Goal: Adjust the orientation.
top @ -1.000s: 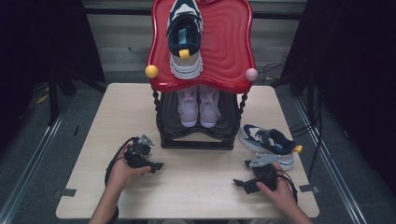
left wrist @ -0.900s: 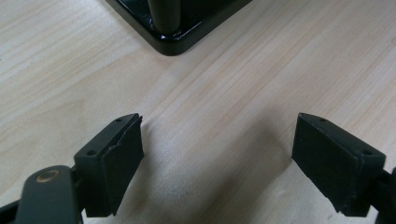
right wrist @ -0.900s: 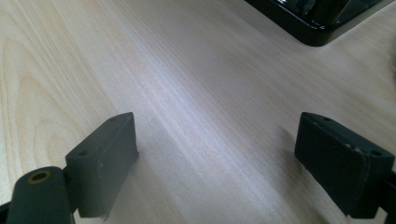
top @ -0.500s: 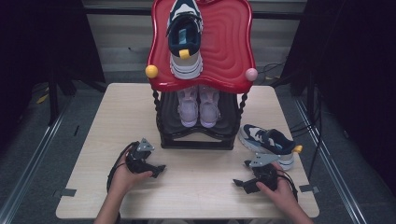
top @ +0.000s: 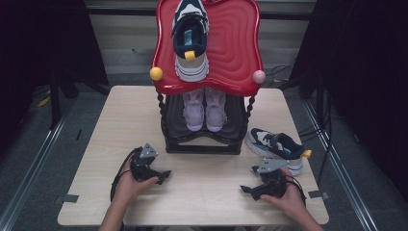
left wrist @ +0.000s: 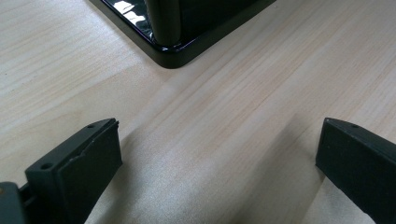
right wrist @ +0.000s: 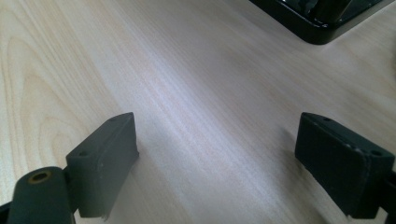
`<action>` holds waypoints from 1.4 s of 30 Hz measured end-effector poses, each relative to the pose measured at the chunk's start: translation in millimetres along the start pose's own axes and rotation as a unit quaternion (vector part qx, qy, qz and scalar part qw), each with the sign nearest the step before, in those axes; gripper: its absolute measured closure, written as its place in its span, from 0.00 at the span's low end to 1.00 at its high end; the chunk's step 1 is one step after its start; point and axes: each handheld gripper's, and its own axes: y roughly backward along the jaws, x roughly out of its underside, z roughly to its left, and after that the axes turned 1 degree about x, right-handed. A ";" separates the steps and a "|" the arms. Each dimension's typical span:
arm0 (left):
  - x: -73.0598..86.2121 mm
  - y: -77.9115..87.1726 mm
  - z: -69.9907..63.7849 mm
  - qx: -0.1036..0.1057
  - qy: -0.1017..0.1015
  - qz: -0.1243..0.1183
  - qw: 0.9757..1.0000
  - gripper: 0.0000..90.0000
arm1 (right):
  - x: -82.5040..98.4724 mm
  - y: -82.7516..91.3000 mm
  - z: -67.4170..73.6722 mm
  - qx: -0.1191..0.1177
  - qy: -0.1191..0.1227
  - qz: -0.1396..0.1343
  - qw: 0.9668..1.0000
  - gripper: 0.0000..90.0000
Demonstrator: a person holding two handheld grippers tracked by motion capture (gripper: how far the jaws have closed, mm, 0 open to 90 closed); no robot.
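My left gripper (top: 166, 174) rests on the table (top: 211, 197) w/ jaws just spread wide, nothing btwn them. Right gripper (top: 246, 189) also released, empty. Navy sneaker (top: 275, 147) sits near it, beside the black rack (top: 202, 142).

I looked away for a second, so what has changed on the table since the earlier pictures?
The left gripper has slid slightly toward the table's near edge, and its jaws have just been opening, nothing between them. The right gripper, the shoe beside it and the rack stayed put.
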 end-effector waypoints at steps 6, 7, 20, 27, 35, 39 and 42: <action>0.0 0.0 0.0 0.000 0.000 0.000 1.000 0.00 | -1.4 8.2 -3.4 -0.018 -0.026 0.013 0.999 0.17; 0.0 0.0 0.0 0.000 0.000 0.000 1.000 0.00 | -2.2 10.4 -4.9 -0.021 -0.028 0.018 0.999 0.18; 0.0 -0.1 0.1 0.000 0.000 -0.001 1.000 0.00 | -10.7 46.9 -20.5 -0.028 -0.022 0.042 0.998 0.22; 0.0 0.0 0.1 0.000 0.000 0.000 1.000 0.00 | -15.5 72.7 -30.7 -0.019 -0.020 0.041 0.999 0.26; 0.0 0.0 0.0 0.000 0.000 0.000 1.000 0.00 | -31.1 99.8 -46.6 0.016 -0.012 0.035 0.999 0.26; 0.0 0.0 0.0 0.000 0.000 0.000 1.000 0.00 | -36.8 104.0 -55.9 0.039 -0.010 0.036 0.999 0.26; 0.0 0.0 0.1 0.000 0.000 0.000 1.000 0.00 | -38.6 101.8 -63.5 0.047 -0.010 0.041 0.998 0.26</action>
